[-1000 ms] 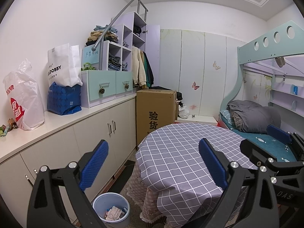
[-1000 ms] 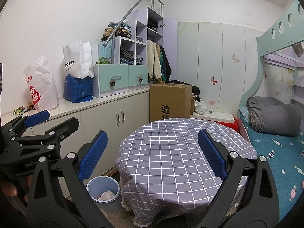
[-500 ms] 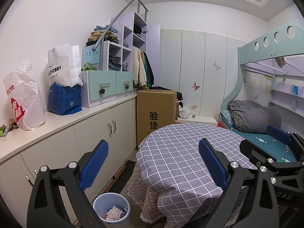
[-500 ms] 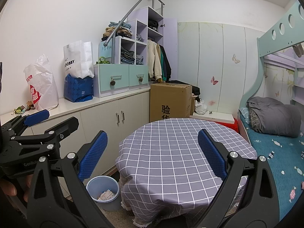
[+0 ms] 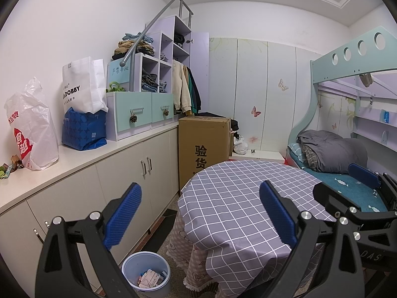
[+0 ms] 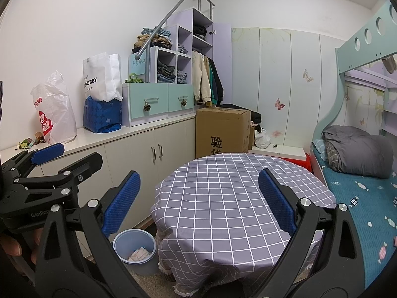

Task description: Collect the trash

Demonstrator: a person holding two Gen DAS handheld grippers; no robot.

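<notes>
Nothing much has moved since a moment ago; both claws hang in the same spots. Left gripper [image 5: 198,213] and right gripper [image 6: 198,201] are spread wide with nothing between the pads, held side by side above the near edge of the round table [image 6: 235,193], likely ready to reach. Its checked top looks bare. Paper trash [image 5: 150,278] sits in the blue bin [image 5: 129,270] on the floor, by the table's left edge, beside the cabinets [image 5: 129,171].

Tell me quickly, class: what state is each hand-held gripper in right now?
Left hand-held gripper: open, holding nothing.
Right hand-held gripper: open, holding nothing.
</notes>
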